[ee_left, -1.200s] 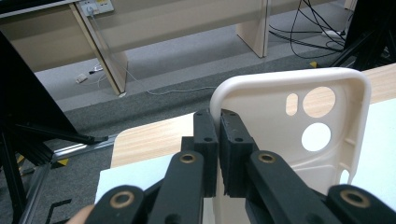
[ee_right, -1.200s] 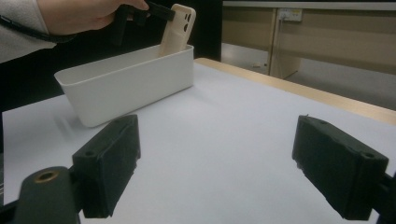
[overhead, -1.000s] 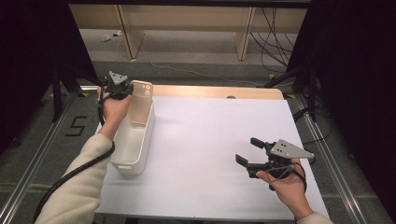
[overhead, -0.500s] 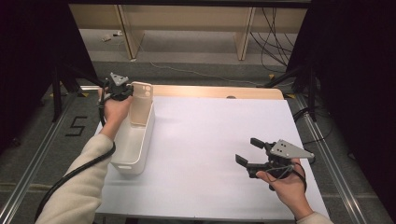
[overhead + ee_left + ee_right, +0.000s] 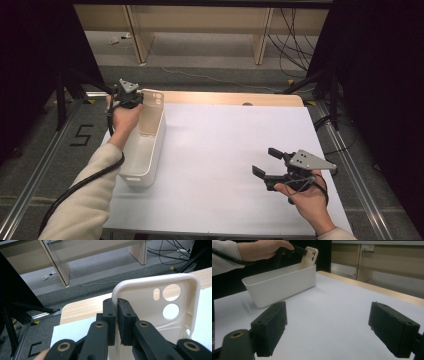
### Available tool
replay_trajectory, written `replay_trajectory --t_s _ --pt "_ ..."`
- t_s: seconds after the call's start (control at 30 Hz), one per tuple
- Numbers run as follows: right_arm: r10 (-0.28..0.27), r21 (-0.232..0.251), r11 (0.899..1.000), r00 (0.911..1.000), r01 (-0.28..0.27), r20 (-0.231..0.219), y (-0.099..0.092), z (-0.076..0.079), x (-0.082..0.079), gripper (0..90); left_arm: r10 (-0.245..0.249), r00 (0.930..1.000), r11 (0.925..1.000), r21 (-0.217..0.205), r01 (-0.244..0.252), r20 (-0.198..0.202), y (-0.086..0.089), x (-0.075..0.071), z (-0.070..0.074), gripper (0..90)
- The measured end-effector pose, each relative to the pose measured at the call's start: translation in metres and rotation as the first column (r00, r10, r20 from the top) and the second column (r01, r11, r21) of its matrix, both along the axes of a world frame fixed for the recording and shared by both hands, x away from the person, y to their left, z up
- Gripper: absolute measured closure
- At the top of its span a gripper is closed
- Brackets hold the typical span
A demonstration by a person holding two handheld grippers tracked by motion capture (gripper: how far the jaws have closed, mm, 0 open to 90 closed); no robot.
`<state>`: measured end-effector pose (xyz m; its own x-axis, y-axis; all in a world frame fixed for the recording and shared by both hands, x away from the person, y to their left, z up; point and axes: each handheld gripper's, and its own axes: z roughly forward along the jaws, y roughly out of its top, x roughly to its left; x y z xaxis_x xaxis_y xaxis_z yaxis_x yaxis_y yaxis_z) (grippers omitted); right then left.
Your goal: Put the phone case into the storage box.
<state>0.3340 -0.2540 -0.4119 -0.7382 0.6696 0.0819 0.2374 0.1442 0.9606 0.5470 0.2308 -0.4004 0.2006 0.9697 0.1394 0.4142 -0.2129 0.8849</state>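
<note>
My left gripper (image 5: 134, 98) is clamped tight on the edge of a cream phone case (image 5: 152, 112), its two black jaws pinching the rim near one rounded corner, as the left gripper view (image 5: 117, 322) shows plainly; the case (image 5: 160, 307) fills the space beyond the jaws with its camera cut-outs, two round holes and one small slot, toward the far corner. I hold the case upright at the far end of the white bin (image 5: 150, 155), which stands lengthwise along the left side of the white table sheet (image 5: 225, 150). The lower part of the case dips inside the bin while its top, with the holes, rises above the rim; whether it touches the bin's floor I cannot tell. From the right gripper view the bin (image 5: 279, 287) looks like a long open tub with the case (image 5: 310, 256) sticking up at its far end beside my left hand (image 5: 262, 250). What I can see of the bin's inside holds nothing but the case. My right gripper (image 5: 272, 165) rests low over the sheet near the right front corner, well apart from the bin, its jaws spread wide with nothing between them.
</note>
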Motion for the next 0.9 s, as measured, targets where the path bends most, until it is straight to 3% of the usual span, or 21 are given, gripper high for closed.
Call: replay_trajectory --t_s 0.63,0.9 --pt "0.000 -0.001 1.000 1.0000 0.000 0.000 -0.0001 -0.0001 0.0001 16.4 0.002 0.9999 0.9997 0.024 -0.001 -0.015 -0.0005 0.0033 -0.0040 83.1" --pt "0.005 -0.006 1.000 1.0000 -0.005 -0.006 -0.0006 0.0004 -0.0002 16.4 -0.004 0.9999 0.9998 0.019 0.005 -0.014 -0.0014 0.0040 -0.0055 77.5"
